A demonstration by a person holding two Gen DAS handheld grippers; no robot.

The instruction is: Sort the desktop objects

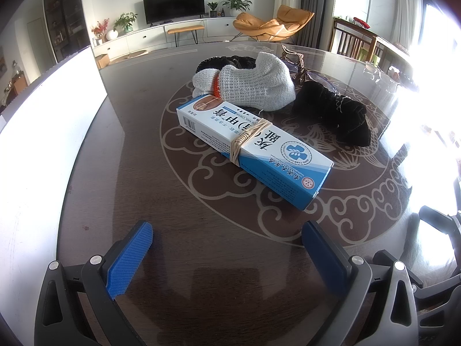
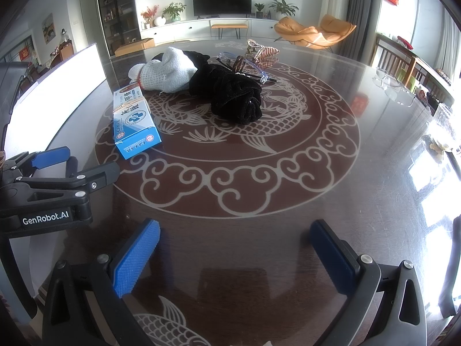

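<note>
Blue pads: the left gripper (image 1: 227, 233) had ribbed blue pads, its jaws wide apart, holding nothing, low over the dark table (image 1: 201, 259).
Right gripper (image 2: 234, 236): likewise spread apart and empty, pointed at the table's pale fish-and-cloud medallion (image 2: 230, 173).
Landmark: a blue and white carton (image 1: 253, 150), long and narrow, lay flat on the medallion's near-left part, just ahead of the left gripper.
Band: tan rubber bands (image 1: 245, 141) wrapped the carton's middle.
White knit glove (image 1: 250, 86): lay just behind the carton, touching its far end; an orange cuff showed.
Black cloth (image 2: 230, 98): a soft bundle to the right of the carton and beside the glove.
Glasses (image 2: 247, 66): clear-framed, resting behind the black cloth, apparently against it.
Woven pouch (image 2: 263, 52): farther back still, past the glasses.
Handling: the carton looked light and stiff but crushable; a grip across its narrow width near the band seemed safest. Glove and cloth looked limp and would sag, so pinch at a bunched fold. The glasses looked fragile.
White board (image 1: 49, 132): a bright panel stood left of the carton, bounding that side.
Open room: bare tabletop lay between the grippers and the carton, and broadly to its right.
</note>
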